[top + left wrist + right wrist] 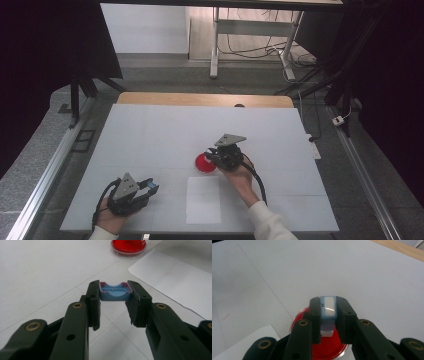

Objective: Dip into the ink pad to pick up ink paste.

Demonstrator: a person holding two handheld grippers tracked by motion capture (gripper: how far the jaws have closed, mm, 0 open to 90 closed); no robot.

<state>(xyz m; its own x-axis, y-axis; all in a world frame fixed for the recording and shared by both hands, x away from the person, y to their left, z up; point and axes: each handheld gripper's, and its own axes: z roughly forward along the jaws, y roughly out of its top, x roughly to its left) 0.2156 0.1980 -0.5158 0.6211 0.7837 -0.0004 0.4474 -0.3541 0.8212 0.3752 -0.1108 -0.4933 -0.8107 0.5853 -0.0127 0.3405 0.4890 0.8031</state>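
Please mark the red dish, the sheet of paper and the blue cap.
red dish [128, 245], left gripper view, on its red middle.
sheet of paper [203, 200], high view, at its centre.
blue cap [115, 292], left gripper view, on its open hollow.

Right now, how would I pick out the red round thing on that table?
Start at the big white table and find the white paper sheet near its front edge. Just beyond the sheet lies the shallow, clear-rimmed red dish, under the right gripper. It is the one red, round thing there.
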